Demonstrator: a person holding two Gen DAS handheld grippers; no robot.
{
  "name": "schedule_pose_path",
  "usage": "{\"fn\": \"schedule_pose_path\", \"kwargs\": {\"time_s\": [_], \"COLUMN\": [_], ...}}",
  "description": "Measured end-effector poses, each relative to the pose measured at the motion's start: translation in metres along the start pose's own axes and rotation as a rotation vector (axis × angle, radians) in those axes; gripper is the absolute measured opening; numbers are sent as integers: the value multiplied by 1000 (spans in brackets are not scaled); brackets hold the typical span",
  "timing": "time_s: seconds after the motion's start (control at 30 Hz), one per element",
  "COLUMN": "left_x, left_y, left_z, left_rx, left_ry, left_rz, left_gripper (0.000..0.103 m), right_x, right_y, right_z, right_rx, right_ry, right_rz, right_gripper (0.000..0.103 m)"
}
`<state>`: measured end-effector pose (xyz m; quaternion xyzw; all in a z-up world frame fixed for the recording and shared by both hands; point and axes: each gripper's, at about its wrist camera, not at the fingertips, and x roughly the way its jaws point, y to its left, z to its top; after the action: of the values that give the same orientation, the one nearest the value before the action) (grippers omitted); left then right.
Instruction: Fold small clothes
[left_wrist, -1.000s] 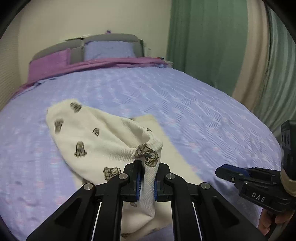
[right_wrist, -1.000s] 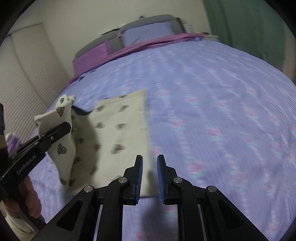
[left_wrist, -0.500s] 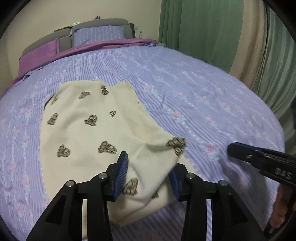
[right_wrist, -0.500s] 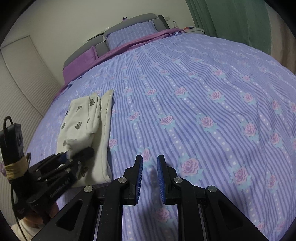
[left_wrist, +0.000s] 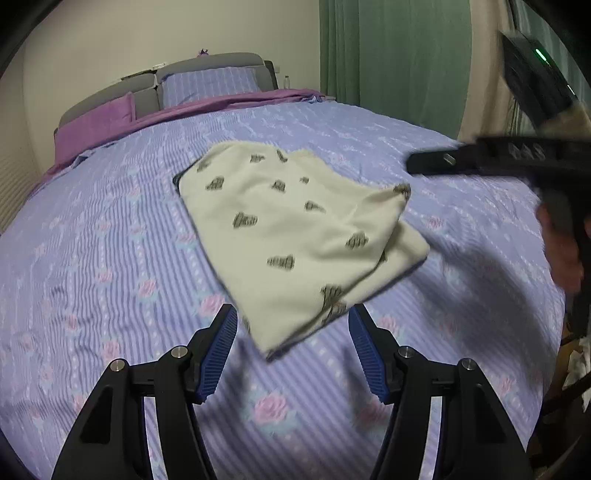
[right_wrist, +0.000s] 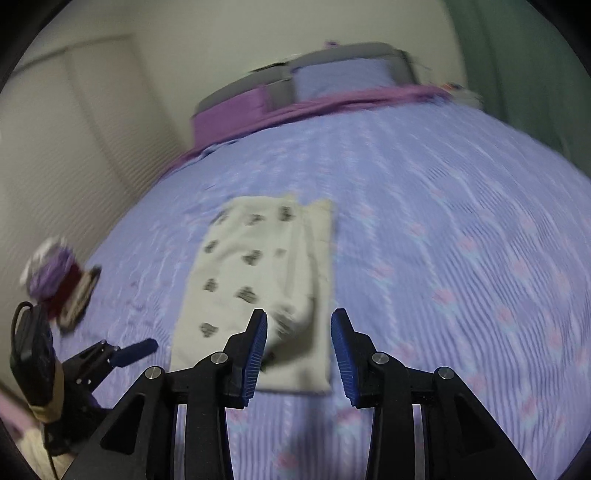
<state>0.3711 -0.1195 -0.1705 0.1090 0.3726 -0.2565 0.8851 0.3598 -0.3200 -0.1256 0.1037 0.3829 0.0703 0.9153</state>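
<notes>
A cream garment with dark printed figures (left_wrist: 291, 229) lies folded over on the purple striped bedspread (left_wrist: 110, 258); it also shows in the right wrist view (right_wrist: 266, 273). My left gripper (left_wrist: 291, 354) is open and empty, just in front of the garment's near corner. My right gripper (right_wrist: 299, 354) is open and empty, over the garment's near edge. The right gripper (left_wrist: 480, 160) shows at the right of the left wrist view, above the bed. The left gripper (right_wrist: 122, 354) shows at the lower left of the right wrist view.
Pillows and a grey headboard (left_wrist: 207, 74) stand at the far end of the bed. Green curtains (left_wrist: 391, 55) hang at the right. A white wall (right_wrist: 74, 166) runs along the bed's left side. A small purple and red object (right_wrist: 62, 277) lies near the left edge.
My left gripper let go of the garment, opened wide and drew back. The garment's folded flap now lies flat. My right gripper opened and swung toward the garment.
</notes>
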Motion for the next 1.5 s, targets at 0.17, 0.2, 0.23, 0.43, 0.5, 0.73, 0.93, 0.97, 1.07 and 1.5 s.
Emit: {"fn": "schedule_pose_path", "kwargs": {"time_s": [0.17,0.2,0.23,0.43,0.5,0.73,0.93,0.97,1.07,1.5], "left_x": [2,3,3,11,12,7,9,9,14,1], "left_y": [1,1,1,-1,-2,-4,-10,-12,-24,21], "left_z": [-7,-7,-8,-3,-3,-1,4,5,11,-10], "left_rx": [50,57,60,97,101,110,68,65,53,-129], "left_ry": [-13,-16,-17,-28,-28,-49,-88,-94,-127,-108], "left_rz": [1,-4,-9,5,8,3,16,18,52,310], "left_gripper": [59,59,59,59,59,59,59,59,63,60], "right_x": [27,30,29,25,30,40,30,25,12,-7], "right_y": [24,24,22,4,0,-11,-11,-10,1,0], "right_z": [6,6,5,-6,-9,-13,-4,1,14,2], "right_rx": [-131,-131,-120,-7,17,123,201,222,233,214], "right_ry": [74,87,88,86,102,137,81,56,-5,-12], "right_rz": [-47,-59,-79,-98,-104,-38,33,62,99,62], "right_gripper": [37,37,37,37,37,37,12,12,11,11]}}
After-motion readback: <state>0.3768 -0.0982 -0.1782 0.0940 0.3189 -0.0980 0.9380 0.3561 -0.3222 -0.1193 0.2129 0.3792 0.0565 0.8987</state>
